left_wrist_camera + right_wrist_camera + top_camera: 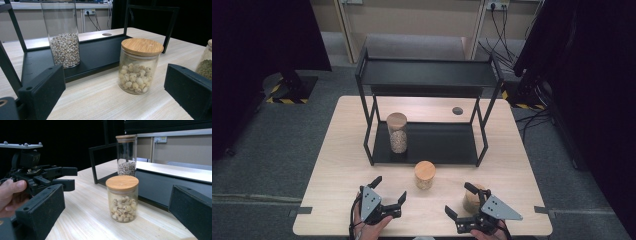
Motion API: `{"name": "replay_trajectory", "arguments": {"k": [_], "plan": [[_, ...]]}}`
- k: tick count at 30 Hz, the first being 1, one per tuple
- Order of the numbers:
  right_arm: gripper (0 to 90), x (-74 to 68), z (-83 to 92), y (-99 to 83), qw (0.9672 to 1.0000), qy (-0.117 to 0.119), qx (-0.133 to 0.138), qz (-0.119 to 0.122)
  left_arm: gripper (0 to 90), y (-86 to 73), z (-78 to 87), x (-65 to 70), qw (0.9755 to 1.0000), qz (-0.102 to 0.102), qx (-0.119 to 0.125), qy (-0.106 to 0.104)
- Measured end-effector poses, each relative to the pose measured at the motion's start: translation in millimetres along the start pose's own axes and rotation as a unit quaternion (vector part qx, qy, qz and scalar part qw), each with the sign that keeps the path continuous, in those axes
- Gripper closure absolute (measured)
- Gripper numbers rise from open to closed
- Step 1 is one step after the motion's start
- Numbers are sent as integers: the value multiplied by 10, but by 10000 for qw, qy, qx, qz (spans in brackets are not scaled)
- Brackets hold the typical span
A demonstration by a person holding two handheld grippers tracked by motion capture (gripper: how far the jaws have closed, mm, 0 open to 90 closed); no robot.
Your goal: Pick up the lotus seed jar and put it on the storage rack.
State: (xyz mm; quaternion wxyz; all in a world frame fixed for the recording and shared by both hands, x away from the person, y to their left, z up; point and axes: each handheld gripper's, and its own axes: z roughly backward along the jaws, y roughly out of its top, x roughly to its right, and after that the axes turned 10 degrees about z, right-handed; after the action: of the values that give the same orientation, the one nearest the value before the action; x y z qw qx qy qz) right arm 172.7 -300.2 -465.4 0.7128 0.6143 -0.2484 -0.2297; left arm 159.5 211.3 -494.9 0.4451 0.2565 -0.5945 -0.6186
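Left hand-held gripper (389, 191) sits low on the bench (332, 150), jaws wide apart, gripping nothing; looks like the approach step, next move being to close in on the short jar of pale seeds (424, 175) standing just in front of the black rack (427, 142); right hand-held gripper (461, 199) is spread too, empty, beside a green-bean jar (472, 198).

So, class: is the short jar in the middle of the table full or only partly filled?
Partly filled. The short jar holds pale round seeds up to about half its glass; above them it is clear up to the wooden lid, which sits shut.
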Motion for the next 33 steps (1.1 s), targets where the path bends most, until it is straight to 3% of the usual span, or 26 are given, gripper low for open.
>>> {"name": "replay_trajectory", "arguments": {"k": [12,20,33], "plan": [[12,-107,-213,17,9998,-72,-174,4,30,1,4,-8,10000,8,4,11],[15,-222,-360,55,9993,-188,-291,158,30,-6,-4,-1,10000,-7,-32,-10],[15,-325,-612,106,9983,-309,-485,128,30,-6,1,-4,10000,-7,-10,17]]}}
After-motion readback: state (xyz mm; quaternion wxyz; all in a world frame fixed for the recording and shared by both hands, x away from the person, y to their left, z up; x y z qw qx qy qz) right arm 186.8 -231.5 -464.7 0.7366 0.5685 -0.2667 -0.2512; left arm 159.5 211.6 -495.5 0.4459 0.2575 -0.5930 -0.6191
